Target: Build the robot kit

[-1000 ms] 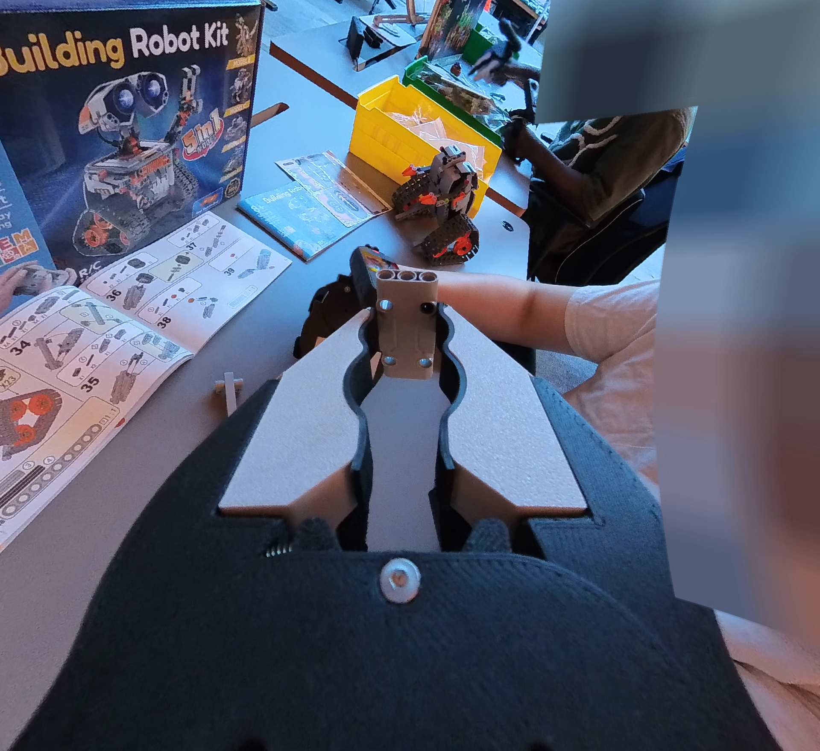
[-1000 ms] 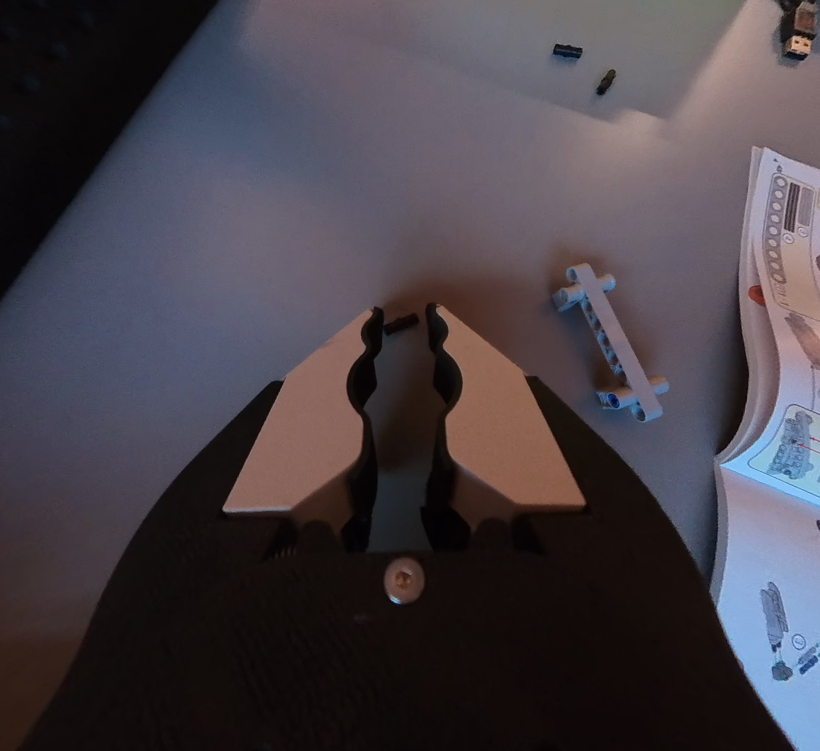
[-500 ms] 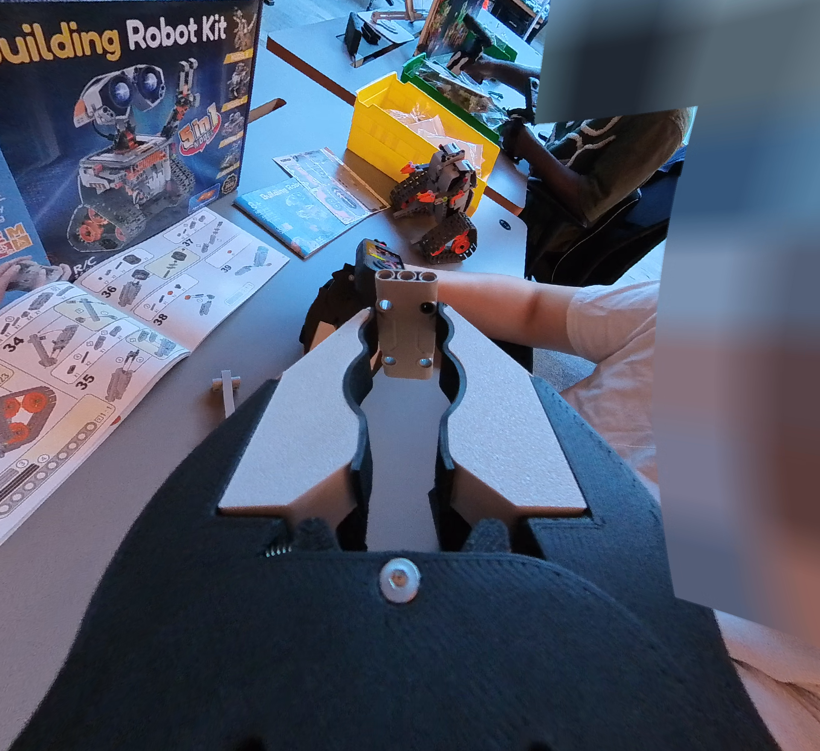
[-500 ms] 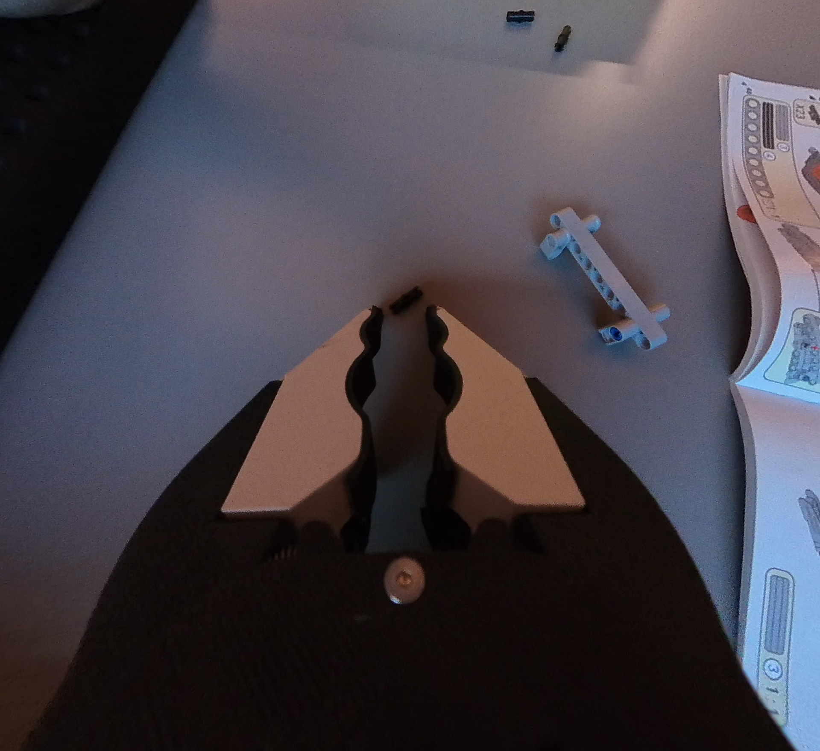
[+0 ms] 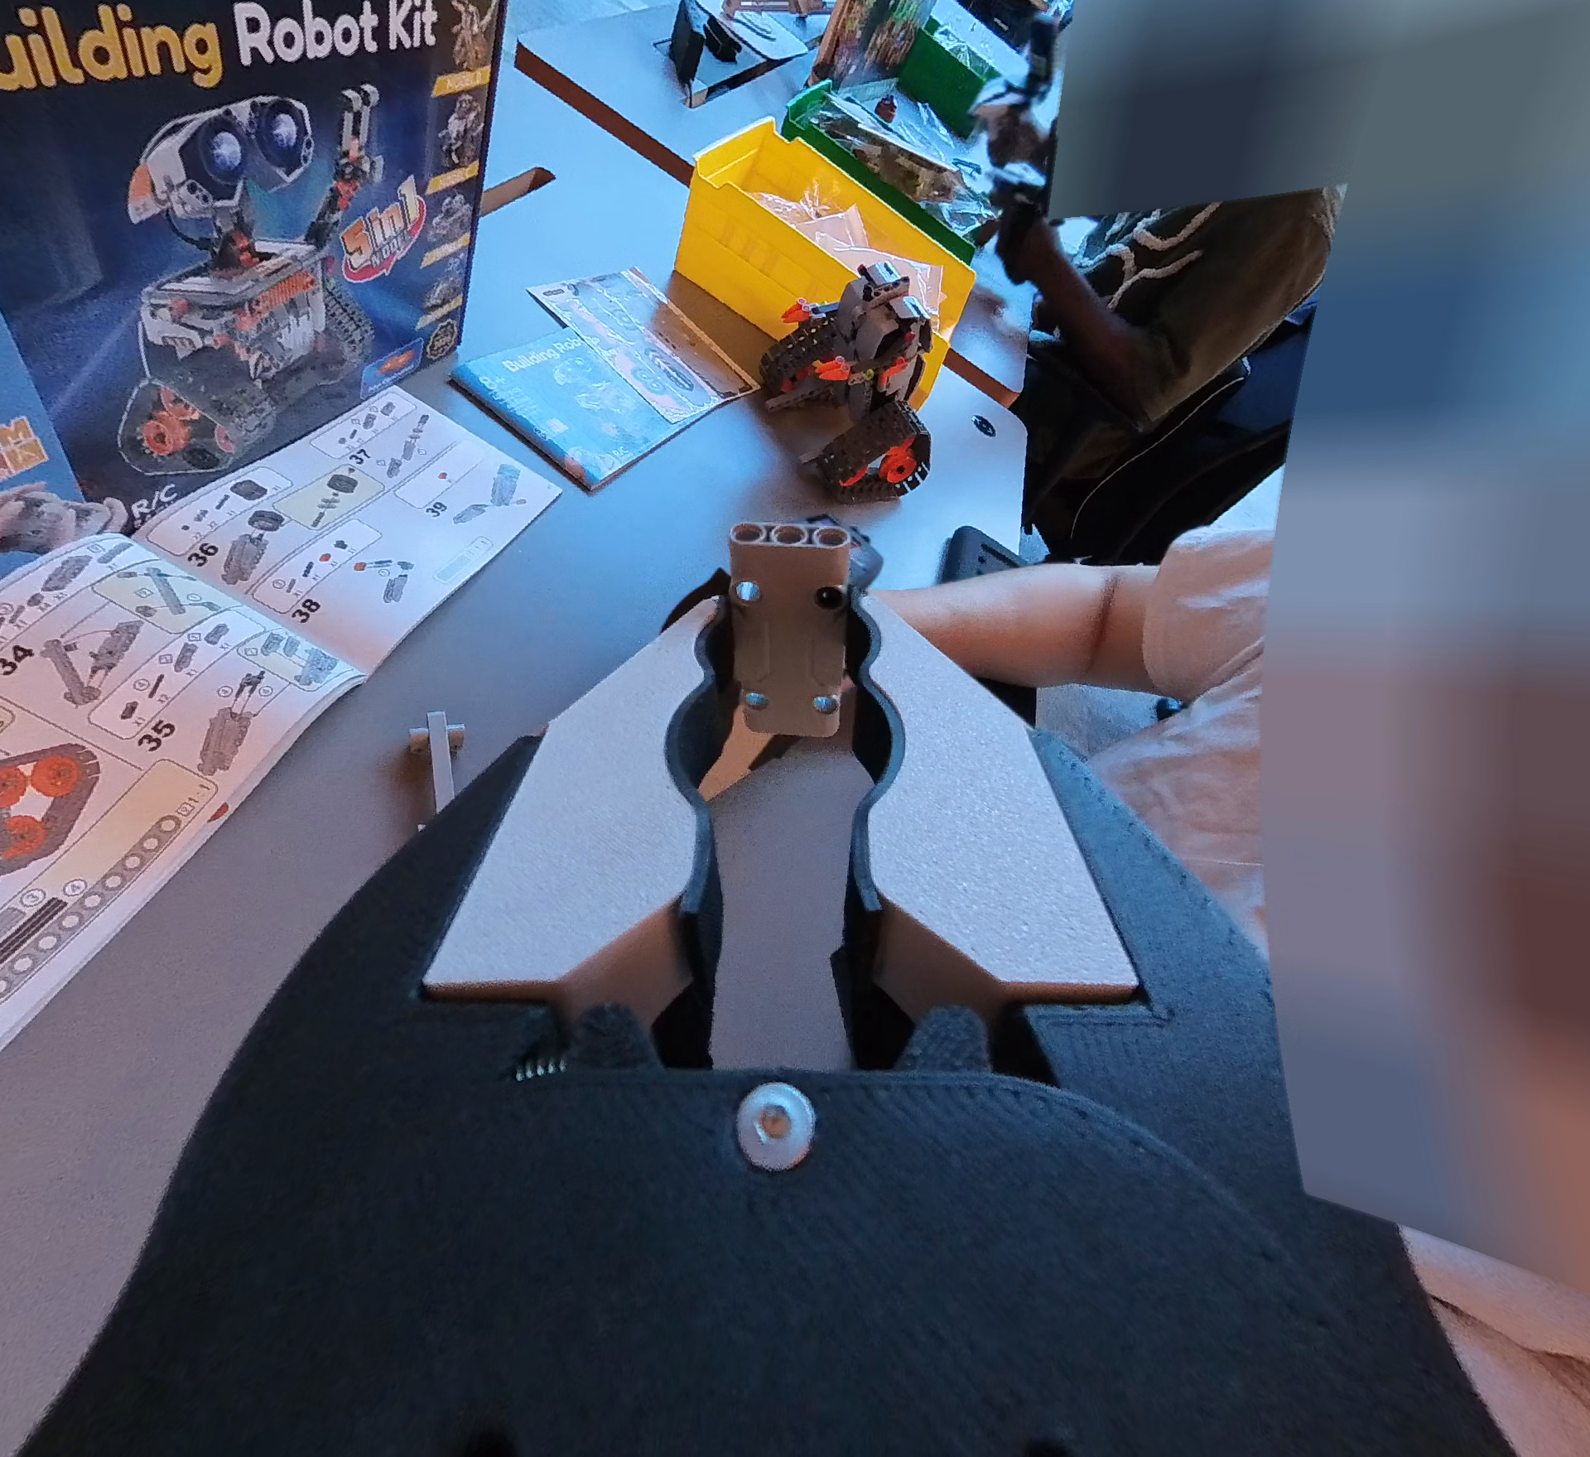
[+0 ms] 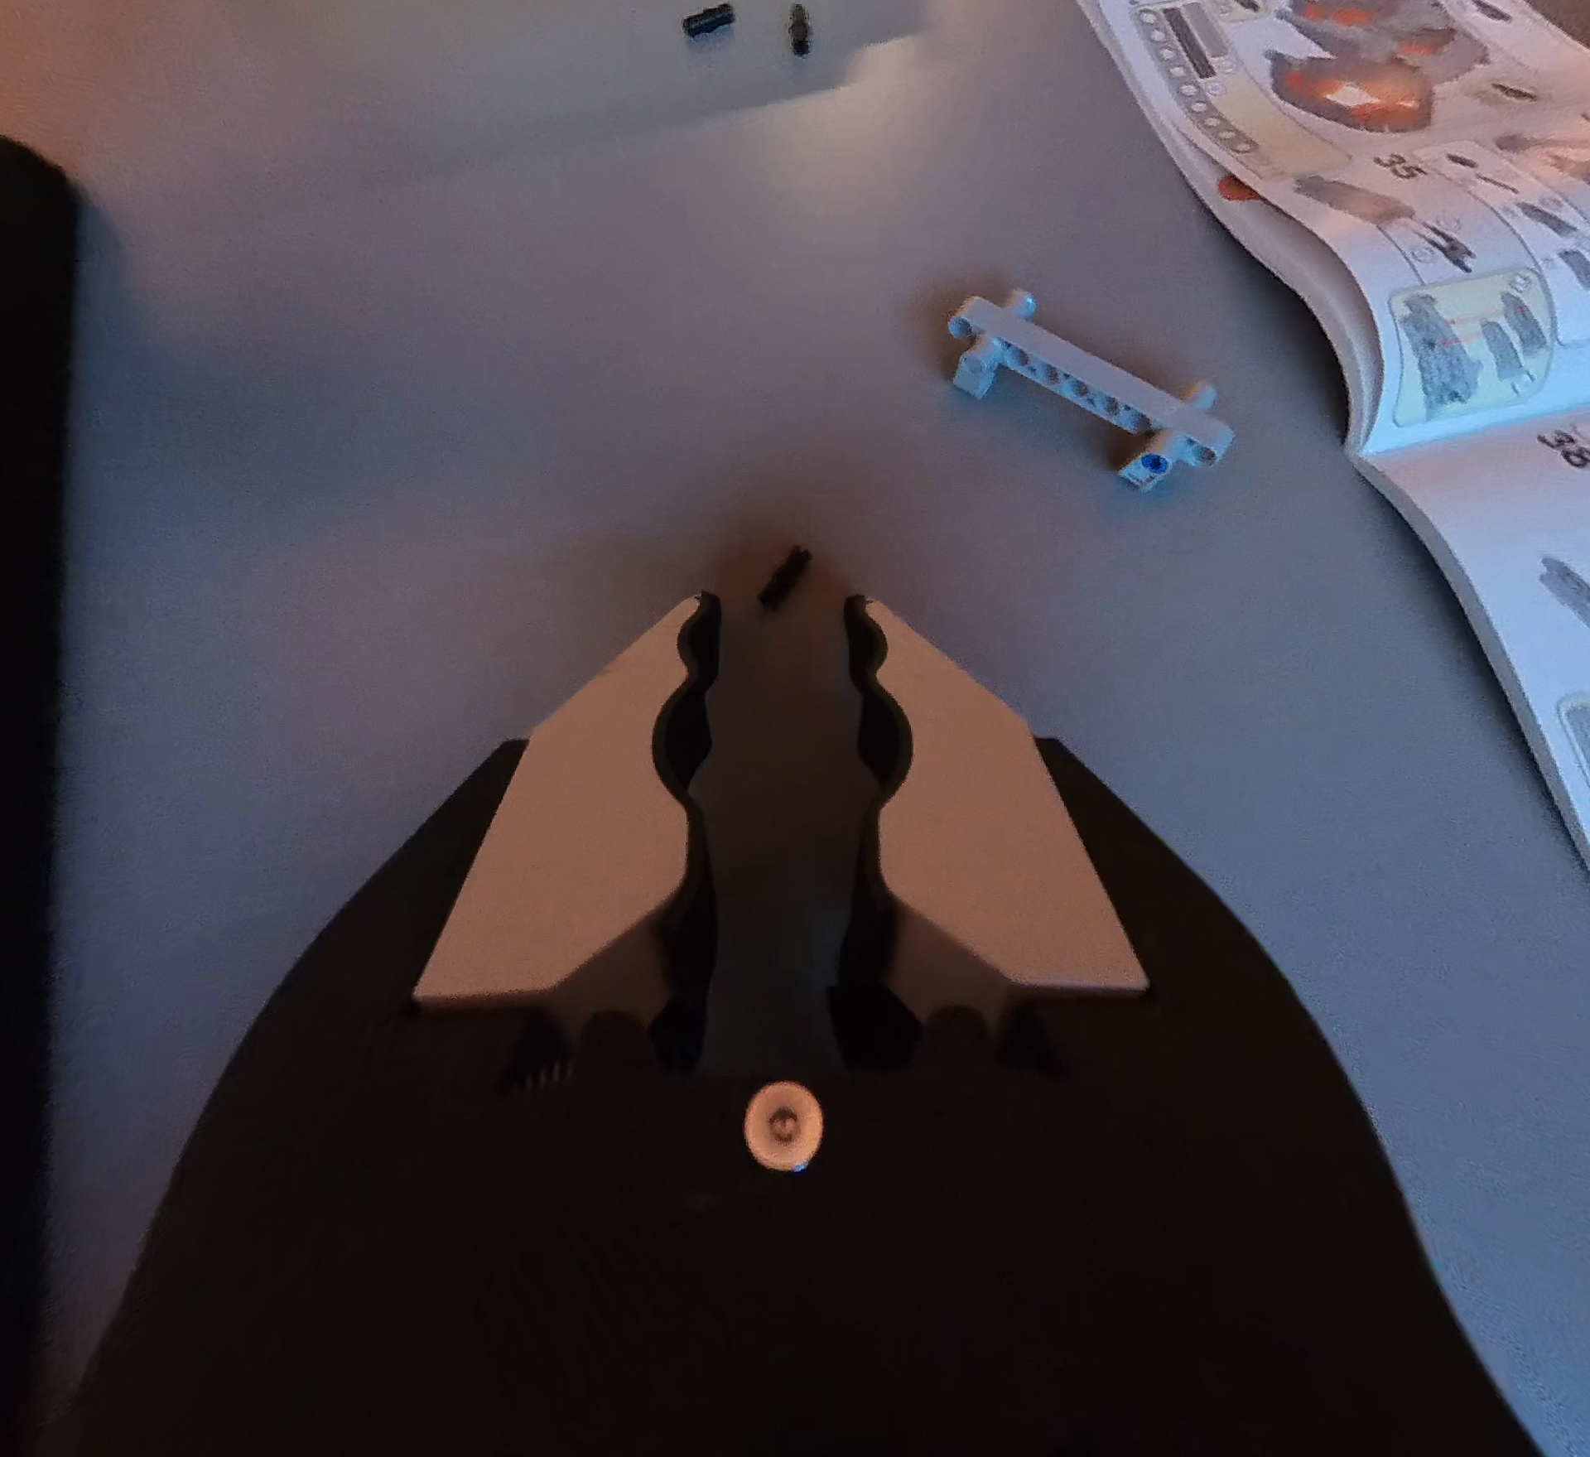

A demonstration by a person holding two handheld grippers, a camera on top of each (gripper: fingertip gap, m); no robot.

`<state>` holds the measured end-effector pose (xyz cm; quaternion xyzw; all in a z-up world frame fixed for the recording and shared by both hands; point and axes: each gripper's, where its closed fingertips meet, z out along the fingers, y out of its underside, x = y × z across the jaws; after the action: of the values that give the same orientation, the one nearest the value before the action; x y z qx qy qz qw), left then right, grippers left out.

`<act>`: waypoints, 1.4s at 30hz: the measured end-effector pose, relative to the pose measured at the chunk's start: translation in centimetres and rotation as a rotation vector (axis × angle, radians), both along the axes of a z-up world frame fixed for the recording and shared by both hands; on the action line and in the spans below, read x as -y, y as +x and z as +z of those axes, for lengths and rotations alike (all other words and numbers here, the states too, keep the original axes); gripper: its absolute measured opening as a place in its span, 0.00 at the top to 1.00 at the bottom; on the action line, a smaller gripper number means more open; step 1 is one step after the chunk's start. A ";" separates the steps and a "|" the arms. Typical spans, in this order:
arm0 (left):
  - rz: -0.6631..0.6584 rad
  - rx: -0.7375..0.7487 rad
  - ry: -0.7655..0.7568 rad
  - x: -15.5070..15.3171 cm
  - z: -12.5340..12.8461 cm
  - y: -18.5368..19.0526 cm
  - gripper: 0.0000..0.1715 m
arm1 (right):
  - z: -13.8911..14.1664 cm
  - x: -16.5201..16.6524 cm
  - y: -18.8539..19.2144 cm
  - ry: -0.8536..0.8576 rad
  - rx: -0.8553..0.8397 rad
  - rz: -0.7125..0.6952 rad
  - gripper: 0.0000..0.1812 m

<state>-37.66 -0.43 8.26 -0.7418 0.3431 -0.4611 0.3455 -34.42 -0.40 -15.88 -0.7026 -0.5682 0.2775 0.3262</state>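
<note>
My left gripper (image 5: pixel 787 615) is shut on a grey block (image 5: pixel 787 632) with three round holes in its top end and holds it upright above the grey table (image 5: pixel 602 581). My right gripper (image 6: pixel 781 602) is open and low over the table (image 6: pixel 430 383). A small black pin (image 6: pixel 785 577) lies loose on the table just past its fingertips, in line with the gap. A light grey beam with cross pieces at both ends (image 6: pixel 1088 387) lies to the right of it and also shows in the left wrist view (image 5: pixel 439 753).
An open instruction manual (image 5: pixel 215 641) (image 6: pixel 1420 211) lies beside the beam. Behind it stand a blue kit box (image 5: pixel 232 194), a blue booklet (image 5: pixel 568 400), a tracked toy robot (image 5: pixel 860 383) and a yellow bin (image 5: pixel 774 245). Two black pins (image 6: pixel 708 20) (image 6: pixel 799 28) lie farther off. A person's forearm (image 5: pixel 1015 632) rests at the right. Spacing between my two grippers at the tips: around 25 centimetres.
The right gripper's jaws have opened a little and drawn back, so the black pin now lies just past the tips instead of between them. The left gripper still holds the grey block, slightly shifted.
</note>
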 end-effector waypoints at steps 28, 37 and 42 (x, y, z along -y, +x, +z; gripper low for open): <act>-0.007 -0.002 0.015 0.5 0.3 0.0 0.86 | 0.0 -0.9 -0.6 0.105 0.025 -0.043 0.89; -0.015 -0.011 0.014 0.5 0.2 0.3 0.86 | 0.0 -0.8 -1.1 0.142 0.034 0.009 0.90; -0.012 -0.009 0.018 0.5 0.3 0.2 0.86 | 0.0 -0.8 -1.0 0.131 0.034 -0.007 0.90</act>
<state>-37.42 -0.92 8.53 -0.7388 0.3532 -0.4565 0.3478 -35.46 0.43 -15.89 -0.6864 -0.5881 0.2265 0.3630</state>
